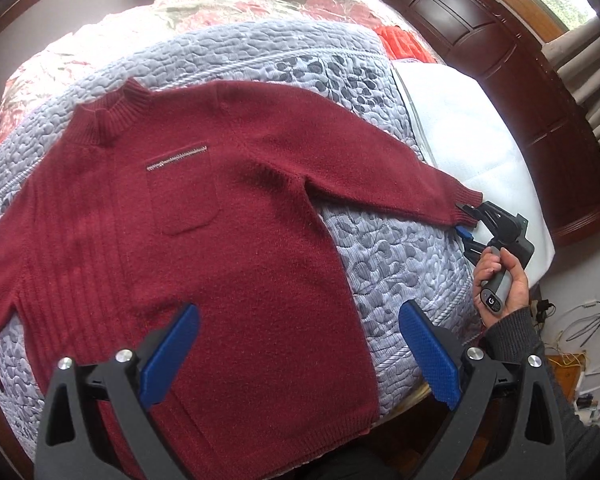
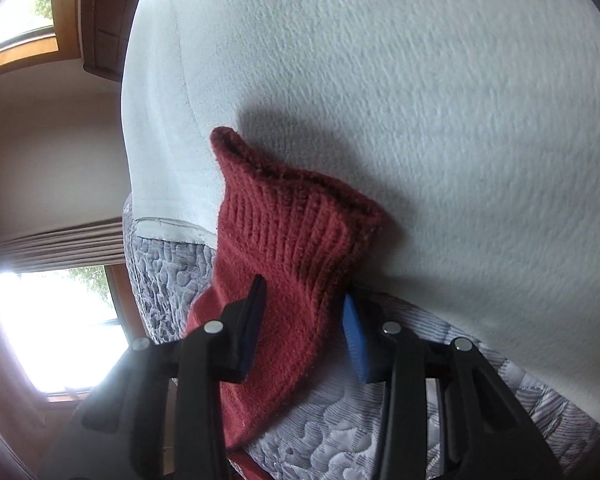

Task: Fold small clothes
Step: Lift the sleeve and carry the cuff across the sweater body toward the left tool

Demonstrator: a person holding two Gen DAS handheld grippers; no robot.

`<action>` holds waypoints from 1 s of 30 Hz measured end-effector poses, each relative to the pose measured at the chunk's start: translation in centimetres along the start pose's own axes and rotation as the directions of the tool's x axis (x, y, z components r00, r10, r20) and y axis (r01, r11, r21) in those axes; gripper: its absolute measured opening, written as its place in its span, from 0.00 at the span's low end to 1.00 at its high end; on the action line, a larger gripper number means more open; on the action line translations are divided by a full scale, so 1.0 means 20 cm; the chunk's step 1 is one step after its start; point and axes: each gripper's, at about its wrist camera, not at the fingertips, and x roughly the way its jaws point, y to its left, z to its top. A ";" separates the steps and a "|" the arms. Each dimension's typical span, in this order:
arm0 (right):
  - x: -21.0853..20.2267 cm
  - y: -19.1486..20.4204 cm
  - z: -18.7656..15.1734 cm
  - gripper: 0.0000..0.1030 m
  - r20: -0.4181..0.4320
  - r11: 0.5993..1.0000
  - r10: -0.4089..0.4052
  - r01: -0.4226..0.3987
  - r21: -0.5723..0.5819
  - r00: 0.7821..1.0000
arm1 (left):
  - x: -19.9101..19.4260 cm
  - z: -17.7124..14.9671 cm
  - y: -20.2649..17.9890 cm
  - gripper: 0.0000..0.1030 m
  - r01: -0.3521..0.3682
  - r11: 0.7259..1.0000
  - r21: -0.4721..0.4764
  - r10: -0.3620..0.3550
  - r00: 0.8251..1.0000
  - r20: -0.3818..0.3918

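The dark red knitted sweater lay face up and spread flat on the lilac quilted bedspread, its chest pocket uppermost and one sleeve stretched out sideways, which is presumably how it was laid out so that the sleeve could be folded across the body first. The right gripper, held in a hand, sat at the end of that sleeve, and in its own view the ribbed cuff stood between the two blue-padded fingers; the fingers flanked the cloth closely with a small gap showing on one side, so I could not tell whether they had actually pinched it or only bracketed it. The cuff reached onto the white sheet where the bedspread ended. The left gripper hung over the sweater's lower body with its jaws spread wide and nothing between them, probably waiting to steady the hem or take the other side. The far sleeve ran off the left edge of the left wrist view, and the hem was partly covered by the gripper's black frame, so whether the bottom edge lay straight was unclear.
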 end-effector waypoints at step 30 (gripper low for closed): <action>-0.31 1.64 -1.11 0.09 0.141 0.528 0.012 0.113 -0.842 0.990 | -0.40 -0.16 0.75 0.96 0.188 0.936 -0.298 -0.153 0.979 0.138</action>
